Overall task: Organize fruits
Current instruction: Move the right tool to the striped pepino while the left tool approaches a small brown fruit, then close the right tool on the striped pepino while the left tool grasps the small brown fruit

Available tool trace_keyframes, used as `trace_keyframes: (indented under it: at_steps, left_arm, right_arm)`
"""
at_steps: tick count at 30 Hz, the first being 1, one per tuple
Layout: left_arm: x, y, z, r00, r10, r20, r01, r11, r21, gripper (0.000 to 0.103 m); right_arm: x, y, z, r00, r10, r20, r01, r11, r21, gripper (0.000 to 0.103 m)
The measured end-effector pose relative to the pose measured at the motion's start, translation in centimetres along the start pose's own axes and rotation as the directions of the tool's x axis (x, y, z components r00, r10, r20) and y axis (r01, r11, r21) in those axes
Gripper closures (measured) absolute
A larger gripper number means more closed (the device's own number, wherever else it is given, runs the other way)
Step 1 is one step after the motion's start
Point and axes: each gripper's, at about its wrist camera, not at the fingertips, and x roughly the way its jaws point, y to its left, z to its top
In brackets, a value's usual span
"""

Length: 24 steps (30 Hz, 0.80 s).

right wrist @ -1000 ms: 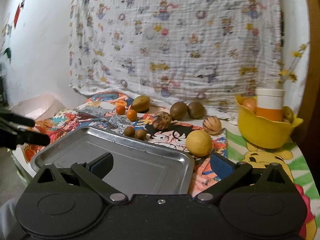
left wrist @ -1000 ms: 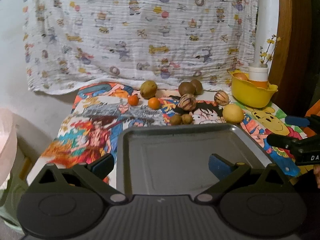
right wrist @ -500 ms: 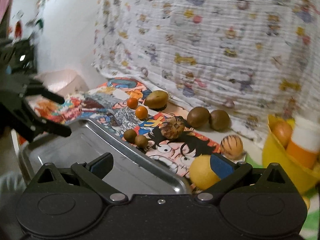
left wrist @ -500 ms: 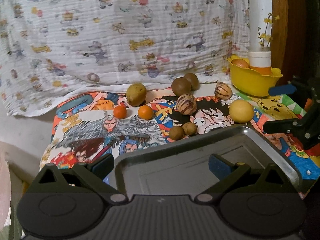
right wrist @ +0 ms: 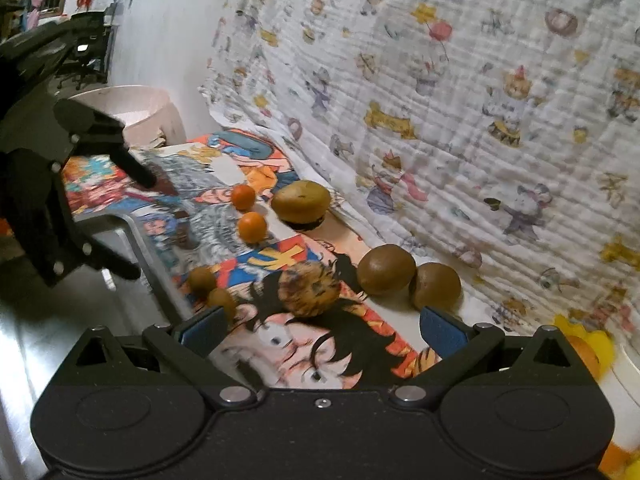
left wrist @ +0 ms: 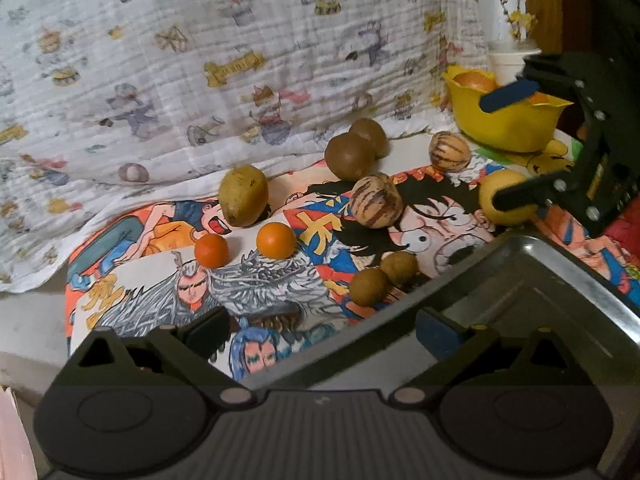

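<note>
Loose fruit lies on a comic-print mat (left wrist: pixel 160 292): two small oranges (left wrist: pixel 211 251), a yellow-green mango (left wrist: pixel 243 195), two brown round fruits (left wrist: pixel 349 156), two striped fruits (left wrist: pixel 376 200), two small brown fruits (left wrist: pixel 368 286) and a yellow fruit (left wrist: pixel 490 196) partly hidden. A metal tray (left wrist: pixel 560 280) sits at the lower right. My left gripper (left wrist: pixel 322 332) is open and empty over the tray's corner and the mat. My right gripper (right wrist: pixel 320 332) is open and empty, low over the mat just before a striped fruit (right wrist: pixel 310 288). It also shows open in the left wrist view, as the right gripper (left wrist: pixel 516 146).
A yellow bowl (left wrist: pixel 504 128) holding fruit and a cup stands at the back right. A cartoon-print cloth (left wrist: pixel 240 60) hangs behind the fruit. A pale basin (right wrist: pixel 132 108) sits beyond the mat's left end. The left gripper (right wrist: pixel 128 216) hovers over the tray rim (right wrist: pixel 136 236).
Both grippers have moved forward toward the fruit. The left view has swung left, so the tray now sits at its lower right. The right gripper has left the tray and is over the mat.
</note>
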Motion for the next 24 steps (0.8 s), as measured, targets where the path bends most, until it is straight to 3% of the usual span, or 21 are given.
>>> trace_keyframes:
  at_steps: [9,14,24]
  left_arm:
    - [3.8,0.7,1.3,0.996,-0.087,-0.032,0.088,0.996,0.021,0.013]
    - [5.0,1.0,1.8,0.989,-0.139,-0.044,0.14,0.99,0.019,0.023]
    - [5.7,1.5,1.9,0.978,-0.2,-0.066,0.202,0.979,0.022,0.045]
  right_arm:
    - [6.1,-2.8,0.9,0.992,0.081,-0.092,-0.065,0.984,0.167,0.01]
    - [8.2,-3.7,0.8,0.981,0.145,-0.126,-0.109,0.96,0.26,0.015]
    - [10.2,-3.1,1.4,0.969,0.197,-0.15,-0.152,0.952,0.267,0.024]
